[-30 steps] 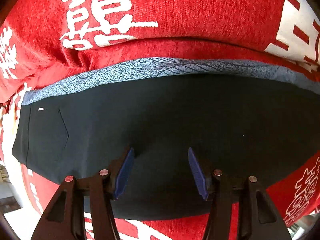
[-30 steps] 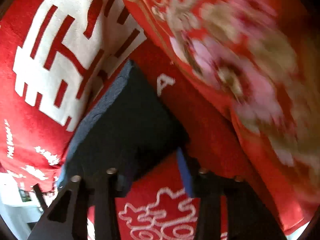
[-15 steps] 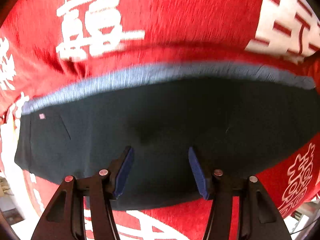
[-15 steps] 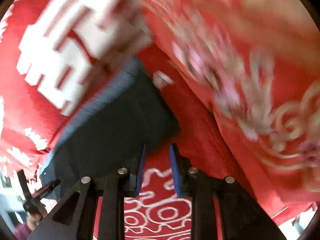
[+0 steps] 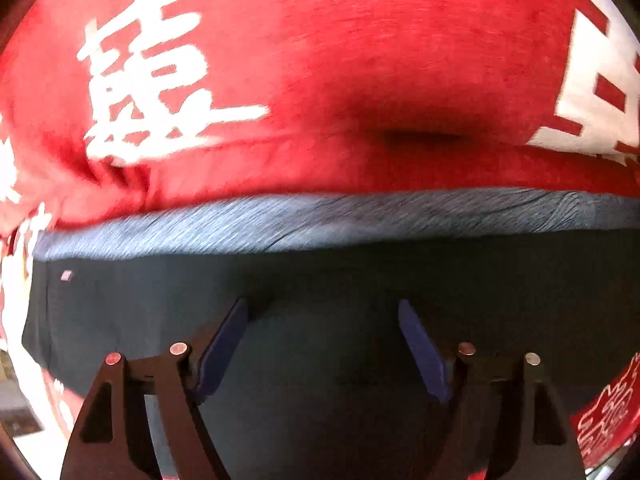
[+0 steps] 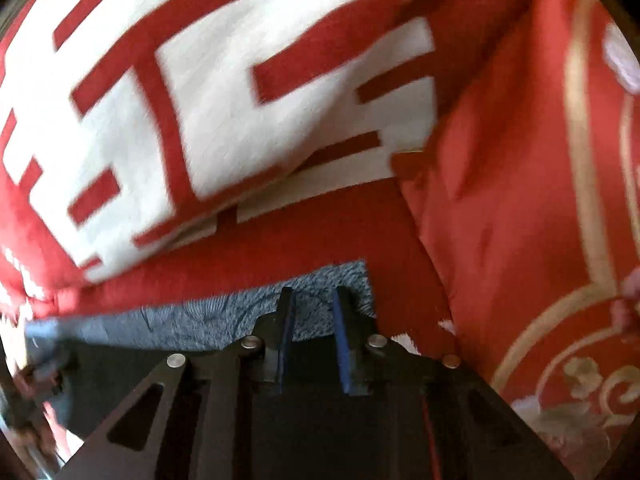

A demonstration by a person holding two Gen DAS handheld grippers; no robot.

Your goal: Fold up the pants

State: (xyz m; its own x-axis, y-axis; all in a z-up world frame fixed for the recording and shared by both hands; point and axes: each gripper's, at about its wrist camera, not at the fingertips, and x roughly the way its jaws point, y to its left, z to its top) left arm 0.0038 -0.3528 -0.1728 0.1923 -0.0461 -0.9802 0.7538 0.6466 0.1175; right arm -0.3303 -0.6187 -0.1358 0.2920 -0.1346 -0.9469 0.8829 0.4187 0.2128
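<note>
The dark navy pants (image 5: 320,344) lie flat on a red bedcover, with a speckled blue-grey band (image 5: 280,220) along their far edge. My left gripper (image 5: 322,308) is open and empty, low over the middle of the pants. In the right wrist view my right gripper (image 6: 314,296) has its jaws narrowly apart with nothing between them, its tips over the end of the blue-grey band (image 6: 200,320) near the pants' far right corner.
The red bedcover (image 5: 360,60) with large white characters rises in a soft fold just behind the pants. A red quilt with gold and floral pattern (image 6: 540,200) is heaped to the right. A small white tag (image 5: 66,276) sits at the pants' left end.
My left gripper moved forward over the pants and stayed open. My right gripper narrowed its jaws and swung from the pants' corner edge up onto the blue-grey band.
</note>
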